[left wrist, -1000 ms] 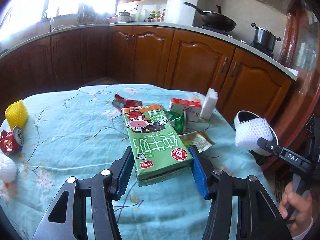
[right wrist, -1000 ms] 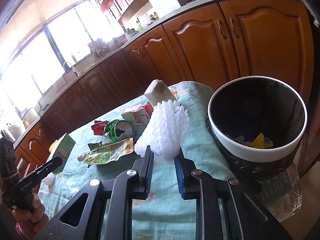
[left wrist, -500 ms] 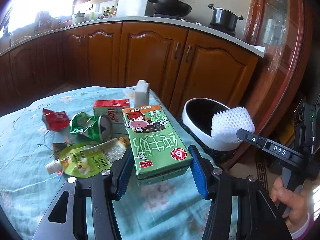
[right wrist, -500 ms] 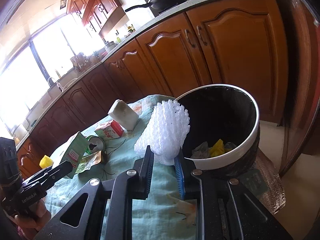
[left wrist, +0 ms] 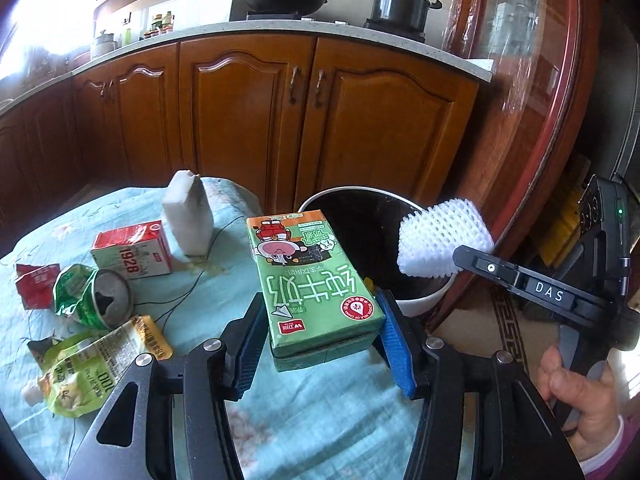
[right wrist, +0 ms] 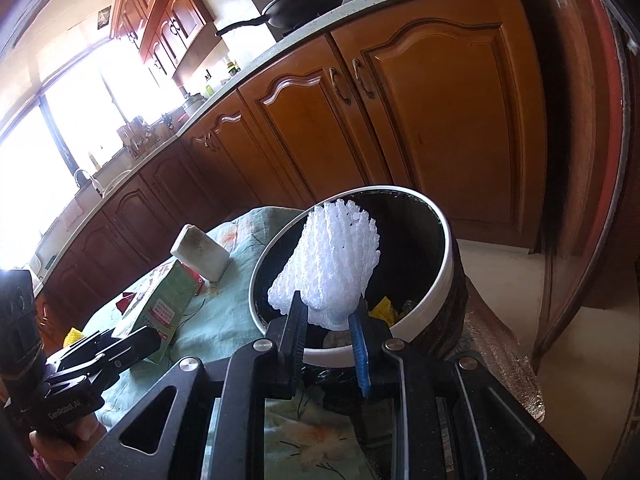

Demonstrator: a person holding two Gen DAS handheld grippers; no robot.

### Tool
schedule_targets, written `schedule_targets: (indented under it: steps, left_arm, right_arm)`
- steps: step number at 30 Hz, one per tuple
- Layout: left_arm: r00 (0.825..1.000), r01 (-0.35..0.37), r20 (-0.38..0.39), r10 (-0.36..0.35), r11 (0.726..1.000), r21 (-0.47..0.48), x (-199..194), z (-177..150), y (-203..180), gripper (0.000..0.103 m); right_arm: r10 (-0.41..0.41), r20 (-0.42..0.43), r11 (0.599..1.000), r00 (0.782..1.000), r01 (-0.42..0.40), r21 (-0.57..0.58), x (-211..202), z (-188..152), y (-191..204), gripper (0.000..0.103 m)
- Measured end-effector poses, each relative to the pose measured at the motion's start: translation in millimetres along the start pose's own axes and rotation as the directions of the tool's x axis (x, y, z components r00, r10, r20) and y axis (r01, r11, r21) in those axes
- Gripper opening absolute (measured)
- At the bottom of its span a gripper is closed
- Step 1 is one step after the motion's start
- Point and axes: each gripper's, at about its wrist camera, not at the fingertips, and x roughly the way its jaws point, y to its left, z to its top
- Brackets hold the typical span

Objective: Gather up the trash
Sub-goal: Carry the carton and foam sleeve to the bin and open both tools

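My left gripper (left wrist: 320, 320) is shut on a green milk carton (left wrist: 312, 276) and holds it above the table, near the bin's near rim. My right gripper (right wrist: 330, 316) is shut on a white foam fruit net (right wrist: 332, 268) and holds it over the mouth of the black bin with a white rim (right wrist: 448, 264). The bin (left wrist: 420, 304) and the net (left wrist: 440, 240) also show in the left wrist view. Some yellow trash (right wrist: 382, 308) lies inside the bin.
On the blue floral tablecloth (left wrist: 224, 280) lie a red-and-white carton (left wrist: 132, 252), a white block (left wrist: 188, 216), a crushed green can (left wrist: 96, 296), a red wrapper (left wrist: 36, 284) and a green-yellow pouch (left wrist: 96, 364). Wooden cabinets (left wrist: 320, 120) stand behind.
Both grippers have swung right toward the bin. The foam net now hangs over the bin's opening, and the green carton has come close to the bin's rim.
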Motion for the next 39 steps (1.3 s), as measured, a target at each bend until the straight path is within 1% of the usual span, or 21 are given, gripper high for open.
schedule_targets:
  steps: [9, 14, 17, 24, 25, 27, 28, 29, 30, 31, 32, 33, 38, 39]
  left_arm:
    - [0.999, 0.036, -0.031, -0.035, 0.998, 0.056, 51.1, 28.5, -20.5, 0.052]
    - [0.997, 0.059, -0.058, -0.055, 0.997, 0.055, 79.2, 42.2, -25.4, 0.051]
    - [0.996, 0.061, -0.072, -0.057, 0.997, 0.054, 94.1, 48.9, -27.0, 0.05]
    - [0.996, 0.044, -0.079, -0.04, 0.997, 0.058, 118.6, 56.5, -31.9, 0.05]
    - [0.996, 0.046, -0.082, -0.041, 0.997, 0.057, 121.6, 57.0, -32.4, 0.05]
    - [0.994, 0.05, -0.096, -0.045, 0.998, 0.049, 127.6, 58.0, -32.6, 0.051]
    - [0.994, 0.05, -0.104, -0.045, 0.998, 0.042, 129.6, 58.1, -32.3, 0.051]
    - [0.993, 0.049, -0.11, -0.045, 0.998, 0.033, 131.7, 58.1, -31.7, 0.053]
    - [0.992, 0.049, -0.115, -0.046, 0.999, 0.024, 131.7, 58.2, -30.3, 0.059]
    - [0.992, 0.047, -0.116, -0.045, 0.999, 0.015, 132.4, 58.8, -29.5, 0.062]
    - [0.993, 0.044, -0.11, -0.043, 0.999, 0.008, 131.8, 58.7, -28.3, 0.066]
    - [0.993, 0.042, -0.106, -0.041, 0.999, 0.003, 130.5, 58.6, -27.8, 0.066]
    - [0.996, 0.033, -0.088, -0.035, 0.999, -0.019, 117.4, 52.0, -23.5, 0.067]
    - [0.996, 0.034, -0.084, -0.036, 0.999, -0.025, 113.8, 49.9, -21.8, 0.068]
  right_arm:
    - [-0.03, -0.016, 1.0, 0.999, 0.03, -0.009, 7.9, 13.6, -17.9, 0.021]
    - [-0.04, -0.038, 0.999, 0.998, 0.04, -0.012, 17.4, 20.6, -25.8, 0.022]
    - [-0.048, -0.053, 0.999, 0.997, 0.047, -0.019, 23.1, 22.6, -29.1, 0.022]
    - [-0.071, -0.078, 0.996, 0.994, 0.067, -0.051, 35.1, 30.7, -31.3, 0.023]
    - [-0.074, -0.081, 0.996, 0.994, 0.07, -0.056, 36.7, 31.3, -31.0, 0.025]
    - [-0.072, -0.087, 0.996, 0.994, 0.067, -0.058, 39.7, 33.7, -31.2, 0.027]
    - [-0.071, -0.091, 0.996, 0.993, 0.066, -0.054, 40.9, 34.2, -32.1, 0.033]
    - [-0.068, -0.093, 0.997, 0.993, 0.064, -0.051, 42.2, 35.2, -33.8, 0.036]
    - [-0.064, -0.094, 0.997, 0.994, 0.059, -0.048, 42.6, 35.0, -34.1, 0.041]
    - [-0.063, -0.093, 0.997, 0.994, 0.059, -0.044, 42.7, 34.7, -34.8, 0.048]
    - [-0.06, -0.092, 0.998, 0.994, 0.056, -0.039, 42.6, 34.9, -35.1, 0.053]
    - [-0.057, -0.088, 0.998, 0.994, 0.054, -0.035, 41.8, 34.3, -35.5, 0.06]
    - [-0.053, -0.078, 0.999, 0.996, 0.052, -0.01, 37.6, 32.6, -37.6, 0.062]
    - [-0.051, -0.074, 0.999, 0.996, 0.051, -0.004, 35.8, 31.6, -37.5, 0.064]
